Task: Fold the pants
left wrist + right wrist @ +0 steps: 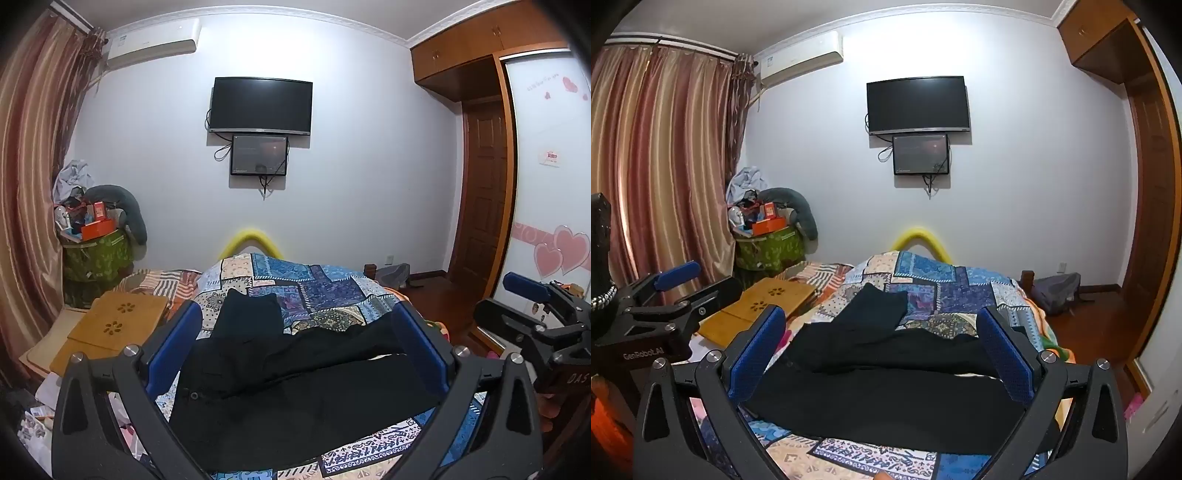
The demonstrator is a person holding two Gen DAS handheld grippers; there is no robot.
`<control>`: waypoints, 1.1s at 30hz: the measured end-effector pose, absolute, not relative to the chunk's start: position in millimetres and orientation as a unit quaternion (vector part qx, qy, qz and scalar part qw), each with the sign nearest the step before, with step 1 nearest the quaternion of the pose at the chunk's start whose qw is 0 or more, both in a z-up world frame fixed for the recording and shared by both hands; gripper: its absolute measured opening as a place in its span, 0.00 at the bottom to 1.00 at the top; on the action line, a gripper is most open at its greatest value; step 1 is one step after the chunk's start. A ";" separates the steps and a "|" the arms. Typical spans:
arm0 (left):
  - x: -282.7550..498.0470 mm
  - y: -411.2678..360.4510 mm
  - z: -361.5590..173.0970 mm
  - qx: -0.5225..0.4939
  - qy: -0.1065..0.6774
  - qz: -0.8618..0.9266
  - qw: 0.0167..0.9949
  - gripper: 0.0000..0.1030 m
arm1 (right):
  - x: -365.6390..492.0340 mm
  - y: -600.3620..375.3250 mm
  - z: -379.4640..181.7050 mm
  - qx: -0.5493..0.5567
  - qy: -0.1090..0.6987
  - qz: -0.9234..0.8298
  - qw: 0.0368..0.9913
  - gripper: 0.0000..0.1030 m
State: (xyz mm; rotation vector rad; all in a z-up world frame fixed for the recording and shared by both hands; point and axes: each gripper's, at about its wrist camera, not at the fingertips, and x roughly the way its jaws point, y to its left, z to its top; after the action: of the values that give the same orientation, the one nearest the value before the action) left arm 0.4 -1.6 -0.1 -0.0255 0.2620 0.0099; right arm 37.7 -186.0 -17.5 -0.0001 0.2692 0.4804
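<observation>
- I hold the left gripper (pixel 295 350) and right gripper (pixel 881 349) above the bed (pixel 325 291), fingers (pixel 173 347) spread wide, grasping nothing.
- Black pants (pixel 295 391) lie rumpled at six o'clock, one leg toward twelve.

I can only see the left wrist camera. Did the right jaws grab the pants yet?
Observer: No. The right gripper has its jaws wide open, and the pants lie loose below them.
Child: Can you see my left one from there?
Observer: Yes. The left gripper shows at the left edge of the right wrist view, jaws open, with GenRobot.AI printed on its side.
</observation>
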 end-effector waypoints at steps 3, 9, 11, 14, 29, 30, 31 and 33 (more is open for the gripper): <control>1.9 -1.2 -3.6 -0.028 0.131 0.005 0.991 1.00 | 37.1 -185.2 -18.5 -0.001 0.135 0.237 0.962 1.00; 1.2 3.8 -10.8 -0.030 0.131 0.005 0.991 1.00 | 38.4 -187.4 -12.5 -0.005 0.135 0.241 0.961 1.00; 3.7 4.1 -11.9 -0.028 0.133 0.004 0.991 1.00 | 41.5 -189.2 -13.0 -0.004 0.138 0.241 0.961 1.00; 4.9 4.3 -11.6 -0.029 0.132 0.002 0.991 1.00 | 38.6 -189.0 -12.7 -0.005 0.137 0.237 0.962 1.00; 2.1 -6.1 -5.5 -0.008 0.131 -0.006 0.991 1.00 | 37.7 -186.6 -13.0 -0.006 0.142 0.231 0.963 1.00; 2.3 -6.3 -4.9 -0.007 0.131 -0.007 0.991 1.00 | 37.9 -187.0 -13.0 -0.004 0.142 0.232 0.962 1.00; 2.2 -6.8 -4.8 -0.006 0.131 -0.007 0.991 1.00 | 37.7 -187.5 -13.6 -0.003 0.143 0.232 0.962 1.00; 2.1 -7.6 -4.8 -0.005 0.131 -0.006 0.991 1.00 | 37.8 -188.6 -14.3 0.000 0.144 0.233 0.962 1.00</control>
State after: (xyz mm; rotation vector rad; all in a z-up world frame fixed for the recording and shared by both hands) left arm 2.1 -7.6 -4.8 -0.0097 0.2630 -0.0130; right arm 37.8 -188.6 -14.3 -0.0004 0.2912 0.4712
